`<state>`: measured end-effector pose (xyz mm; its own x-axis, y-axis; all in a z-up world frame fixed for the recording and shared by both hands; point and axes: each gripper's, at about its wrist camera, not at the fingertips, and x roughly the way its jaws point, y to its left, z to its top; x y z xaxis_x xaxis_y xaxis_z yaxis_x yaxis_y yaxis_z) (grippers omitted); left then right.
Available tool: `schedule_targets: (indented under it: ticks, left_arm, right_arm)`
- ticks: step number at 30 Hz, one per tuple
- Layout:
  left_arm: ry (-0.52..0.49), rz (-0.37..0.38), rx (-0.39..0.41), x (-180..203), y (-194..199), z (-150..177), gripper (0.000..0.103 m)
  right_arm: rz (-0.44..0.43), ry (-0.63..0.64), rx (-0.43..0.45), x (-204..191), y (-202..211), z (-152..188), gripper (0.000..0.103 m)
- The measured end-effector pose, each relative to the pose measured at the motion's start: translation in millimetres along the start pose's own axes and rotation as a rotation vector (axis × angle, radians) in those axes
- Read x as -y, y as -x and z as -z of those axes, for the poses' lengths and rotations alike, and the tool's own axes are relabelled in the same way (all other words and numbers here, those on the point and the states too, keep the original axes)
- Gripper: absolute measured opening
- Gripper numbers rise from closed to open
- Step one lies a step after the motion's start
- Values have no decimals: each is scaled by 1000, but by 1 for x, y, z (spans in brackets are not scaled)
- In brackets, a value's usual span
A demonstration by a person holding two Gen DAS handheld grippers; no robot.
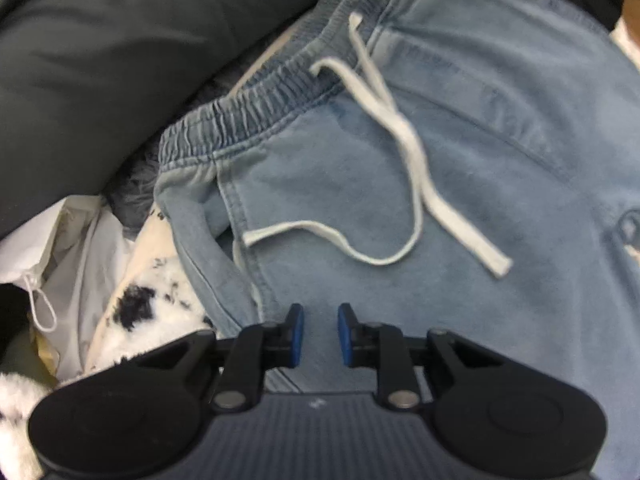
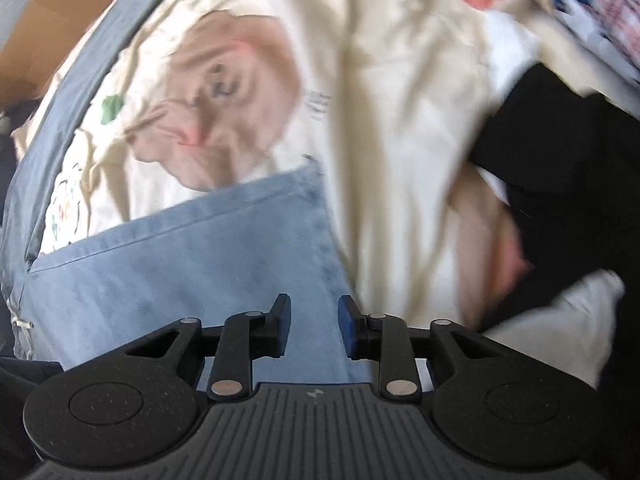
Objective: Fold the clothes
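Note:
Light blue denim shorts (image 1: 460, 168) lie spread out in the left wrist view, with a gathered elastic waistband (image 1: 256, 104) and a loose white drawstring (image 1: 404, 148). My left gripper (image 1: 320, 334) hovers over the fabric below the waistband, open, nothing between its blue pads. In the right wrist view a hem end of the same blue denim (image 2: 192, 264) lies over a cream cloth printed with a pink animal face (image 2: 224, 100). My right gripper (image 2: 314, 328) is open above the denim's right edge, holding nothing.
A dark grey cushion (image 1: 120, 60) fills the upper left of the left wrist view, with a white bag (image 1: 72, 248) and a black-and-white spotted fabric (image 1: 148, 300) beside the shorts. On the right, a black garment (image 2: 568, 184), white cloth (image 2: 560, 332) and brown cardboard (image 2: 48, 28) lie around.

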<state>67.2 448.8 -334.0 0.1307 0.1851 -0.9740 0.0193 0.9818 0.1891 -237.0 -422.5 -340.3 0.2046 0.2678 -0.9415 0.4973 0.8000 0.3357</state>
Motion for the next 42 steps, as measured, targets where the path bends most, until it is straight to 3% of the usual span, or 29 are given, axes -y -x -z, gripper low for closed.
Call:
schedule_targets:
  ticks: [4, 9, 12, 17, 22, 27, 31, 33, 39, 42]
  left_arm:
    - [34, -42, -17, -10, -12, 0, 16]
    - [58, -46, -22, -16, -2, -3, 10]
    - [74, -9, 22, -21, 19, -5, 12]
    - [66, 78, 144, -19, 49, -19, 17]
    - [55, 113, 188, -6, 38, -51, 17]
    - [60, 123, 172, 1, -1, -71, 17]
    - [67, 94, 134, 0, -30, -76, 17]
    - [62, 54, 134, -2, -36, -74, 12]
    - [72, -6, 140, -16, -33, -72, 12]
    - [103, 16, 152, -28, -22, -75, 12]
  right_arm:
    - [1, 98, -22, -23, -28, -14, 28]
    - [61, 196, -38, -45, -53, -24, 31]
    - [56, 247, -21, -57, -50, -32, 31]
    - [49, 332, 6, -78, -44, -45, 40]
    - [38, 415, 29, -102, -41, -63, 41]
    - [15, 483, 45, -130, -42, -82, 42]
    - [9, 525, 52, -151, -46, -98, 42]
    - [10, 557, 56, -162, -48, -105, 43]
    - [-9, 646, 80, -198, -60, -132, 43]
    - [-22, 684, 103, -218, -67, -146, 43]
